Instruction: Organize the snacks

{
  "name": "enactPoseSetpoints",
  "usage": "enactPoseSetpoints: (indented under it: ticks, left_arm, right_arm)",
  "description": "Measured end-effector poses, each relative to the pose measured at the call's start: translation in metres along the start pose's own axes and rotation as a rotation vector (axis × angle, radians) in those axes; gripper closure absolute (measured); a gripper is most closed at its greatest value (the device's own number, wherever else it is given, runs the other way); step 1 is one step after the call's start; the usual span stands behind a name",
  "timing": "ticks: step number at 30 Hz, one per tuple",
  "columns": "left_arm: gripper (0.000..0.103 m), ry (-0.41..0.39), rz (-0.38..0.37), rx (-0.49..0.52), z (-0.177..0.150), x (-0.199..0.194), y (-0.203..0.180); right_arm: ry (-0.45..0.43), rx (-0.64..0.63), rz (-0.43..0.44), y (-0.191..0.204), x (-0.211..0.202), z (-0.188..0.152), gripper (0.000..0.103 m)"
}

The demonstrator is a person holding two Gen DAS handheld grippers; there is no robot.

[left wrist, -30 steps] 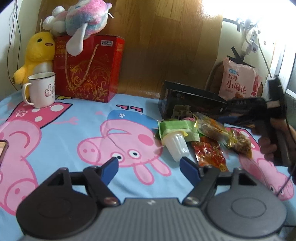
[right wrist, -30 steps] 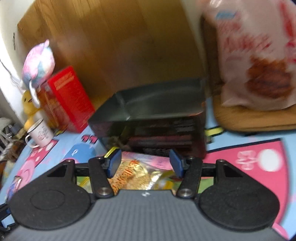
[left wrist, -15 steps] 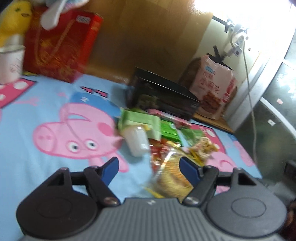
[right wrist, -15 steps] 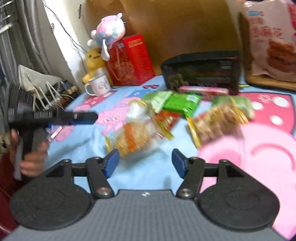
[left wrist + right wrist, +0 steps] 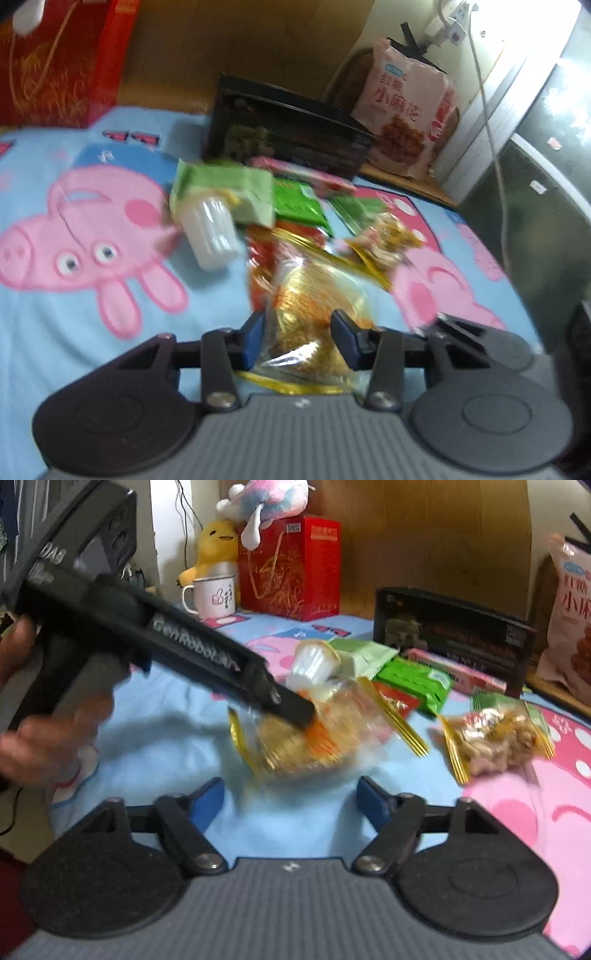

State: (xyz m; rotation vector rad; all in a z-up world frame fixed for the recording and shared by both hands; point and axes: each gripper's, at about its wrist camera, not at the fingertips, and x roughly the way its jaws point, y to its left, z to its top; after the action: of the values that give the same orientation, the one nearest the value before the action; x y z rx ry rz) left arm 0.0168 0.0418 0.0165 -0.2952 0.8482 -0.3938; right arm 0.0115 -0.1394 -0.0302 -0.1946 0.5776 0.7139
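A heap of snacks lies on the Peppa Pig cloth in front of a black box: a white jelly cup, green packets, a red packet, a nut packet. My left gripper has its fingers closing around a clear gold-edged cracker packet, which looks gripped but blurred. In the right wrist view the left gripper reaches into that same packet. My right gripper is open and empty just in front of the packet.
A red gift box with plush toys and a white mug stand at the back left. A large pink snack bag leans at the back right by a cable. The black box is open-topped.
My left gripper has moved forward onto the cracker packet and narrowed its jaws around it. My right gripper has pulled back and stays open.
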Motion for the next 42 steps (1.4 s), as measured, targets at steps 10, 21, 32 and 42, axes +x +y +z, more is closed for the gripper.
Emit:
enactPoseSetpoints:
  ticks: [10, 21, 32, 42]
  left_arm:
    - [0.065, -0.13, -0.027, 0.069, 0.031, -0.031, -0.033]
    - [0.065, -0.219, 0.065, 0.066, 0.196, 0.049, -0.033]
    - [0.055, -0.22, 0.08, 0.074, 0.201, 0.07, -0.005]
    - [0.055, -0.143, 0.151, -0.078, 0.123, 0.052, 0.051]
  right_arm:
    - [-0.148, -0.018, -0.09, -0.005, -0.023, 0.027, 0.048]
    - [-0.109, 0.112, -0.104, -0.141, 0.05, 0.169, 0.055]
    - [-0.082, 0.185, -0.198, -0.173, 0.083, 0.18, 0.055]
    - [-0.01, 0.419, 0.006, -0.149, 0.087, 0.103, 0.057]
